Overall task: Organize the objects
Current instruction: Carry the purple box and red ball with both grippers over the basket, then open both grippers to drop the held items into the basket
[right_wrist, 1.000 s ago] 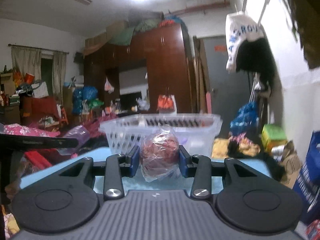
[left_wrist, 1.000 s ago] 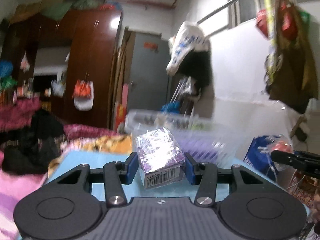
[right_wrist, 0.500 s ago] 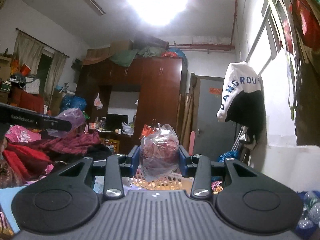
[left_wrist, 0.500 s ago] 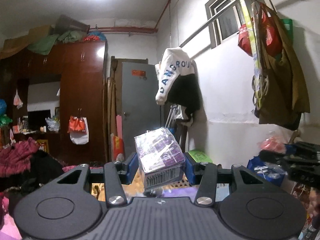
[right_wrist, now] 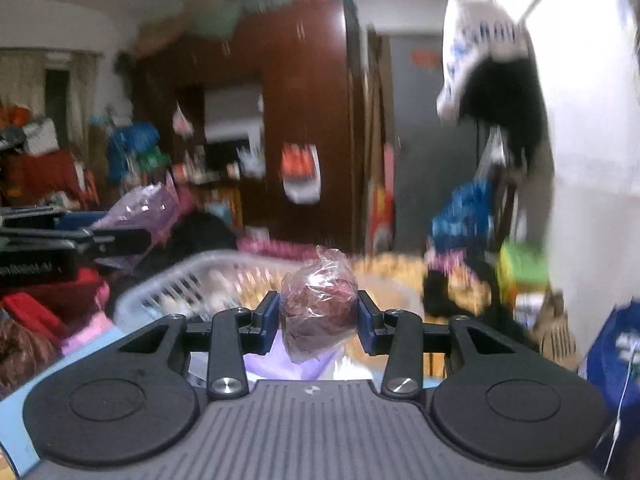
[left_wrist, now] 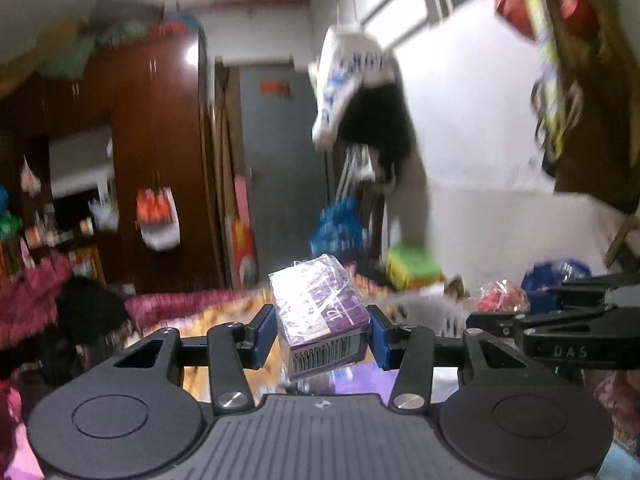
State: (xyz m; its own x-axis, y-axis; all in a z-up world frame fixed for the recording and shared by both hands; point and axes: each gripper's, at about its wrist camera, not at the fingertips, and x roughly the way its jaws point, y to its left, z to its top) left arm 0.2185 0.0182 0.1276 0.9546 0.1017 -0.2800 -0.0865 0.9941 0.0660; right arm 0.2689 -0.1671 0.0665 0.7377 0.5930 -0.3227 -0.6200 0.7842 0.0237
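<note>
My left gripper [left_wrist: 321, 335] is shut on a purple plastic-wrapped box [left_wrist: 320, 312] with a barcode on its near face, held up in the air. My right gripper [right_wrist: 318, 322] is shut on a dark red lump in a clear plastic bag [right_wrist: 318, 306]. A white slotted plastic basket [right_wrist: 176, 284] lies below and to the left of the right gripper, blurred. In the left wrist view the other gripper [left_wrist: 560, 328] reaches in from the right with its red bag [left_wrist: 502, 296]. In the right wrist view the other gripper [right_wrist: 72, 240] shows at the left.
A dark wooden wardrobe [right_wrist: 304, 120] and a grey door [left_wrist: 280, 160] stand at the back. A white wall [left_wrist: 480, 160] with hanging clothes is on the right. Piles of clothes [left_wrist: 48, 304] and bags surround the light blue table [right_wrist: 16, 408].
Both grippers have tilted back down after pointing up. The basket shows again in the right wrist view. Both still hold their objects; the views are motion-blurred.
</note>
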